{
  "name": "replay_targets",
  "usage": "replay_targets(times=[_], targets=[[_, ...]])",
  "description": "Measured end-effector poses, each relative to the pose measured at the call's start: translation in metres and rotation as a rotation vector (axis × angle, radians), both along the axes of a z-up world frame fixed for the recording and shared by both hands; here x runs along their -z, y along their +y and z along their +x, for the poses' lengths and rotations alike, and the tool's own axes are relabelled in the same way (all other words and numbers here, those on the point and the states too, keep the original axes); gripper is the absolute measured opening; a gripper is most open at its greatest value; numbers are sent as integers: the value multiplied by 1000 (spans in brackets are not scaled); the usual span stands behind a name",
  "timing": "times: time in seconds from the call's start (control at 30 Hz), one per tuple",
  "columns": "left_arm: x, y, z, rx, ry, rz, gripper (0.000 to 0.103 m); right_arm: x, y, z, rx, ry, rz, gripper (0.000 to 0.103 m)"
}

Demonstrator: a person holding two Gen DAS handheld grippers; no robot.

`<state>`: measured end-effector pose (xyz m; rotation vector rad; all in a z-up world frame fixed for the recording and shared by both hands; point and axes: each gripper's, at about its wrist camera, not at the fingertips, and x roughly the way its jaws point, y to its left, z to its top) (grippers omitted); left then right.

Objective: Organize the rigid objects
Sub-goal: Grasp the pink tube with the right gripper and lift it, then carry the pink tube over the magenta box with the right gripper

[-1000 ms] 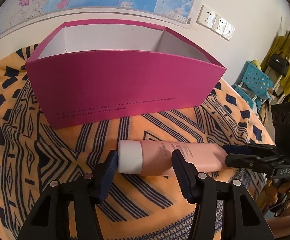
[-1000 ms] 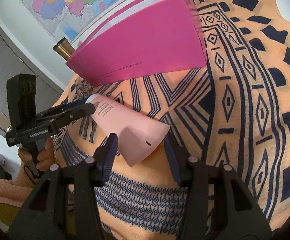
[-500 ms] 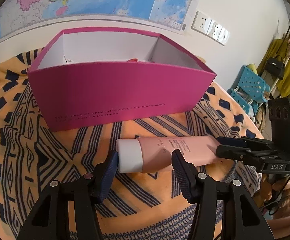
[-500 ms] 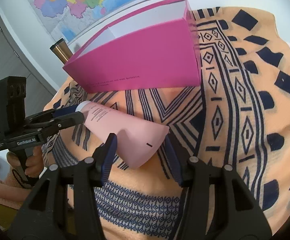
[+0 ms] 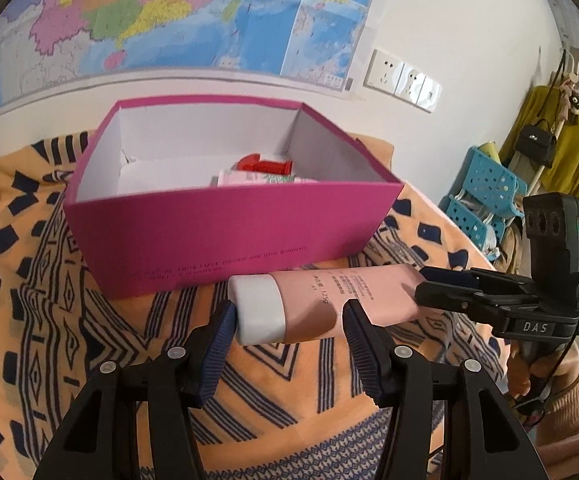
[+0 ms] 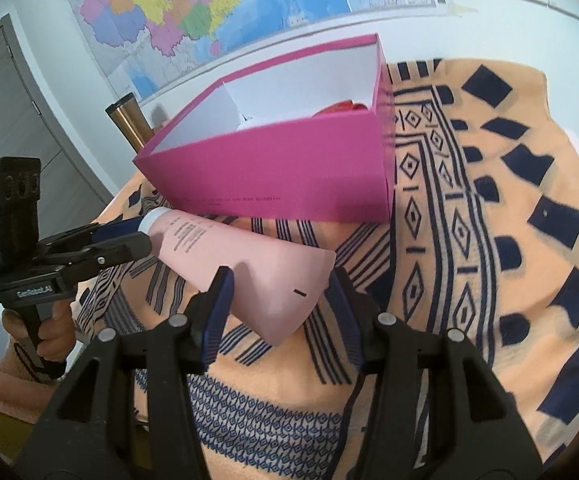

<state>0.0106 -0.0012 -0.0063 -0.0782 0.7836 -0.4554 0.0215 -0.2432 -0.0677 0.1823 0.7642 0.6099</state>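
You hold a pink tube [image 5: 329, 300] between two grippers, one at each end. Your left gripper [image 5: 289, 320] is clamped on the white cap [image 5: 257, 308] end, its blue pads pressing either side. Your right gripper [image 6: 281, 292] is clamped on the flat crimped tail of the tube, which fans out wide between its fingers. The tube hangs in the air above a patterned orange and navy cloth [image 6: 489, 240], its long axis running level from one gripper to the other, side to side in front of you.

Just beyond the tube stands an open pink box [image 5: 225, 232] with a white inside. The tube's length runs along the box's near wall, and the tube sits lower than the rim. Judging by this, the coming move turns on lifting the tube above that near wall and carrying it forward, away from you, keeping both ends level. Both hands are about equally near the box. A red item [image 5: 265, 165] and another pale tube [image 5: 257, 178] already lie inside, towards the right half.

The tube carries small print, mostly too fine to read; "125g" is legible. The box's front bears a line of small dark text that is too blurred to read. The right gripper's body reads "DAS"; the left's reads "GenRobot.AI". A coloured map [image 5: 169, 12] hangs on the wall behind.
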Motion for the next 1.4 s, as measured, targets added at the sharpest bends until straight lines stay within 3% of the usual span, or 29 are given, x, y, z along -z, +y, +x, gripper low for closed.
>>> replay_targets(times=[1.4], targets=[[-41, -9, 6, -19, -136, 12, 56, -48, -4, 22, 14, -147, -7, 52]])
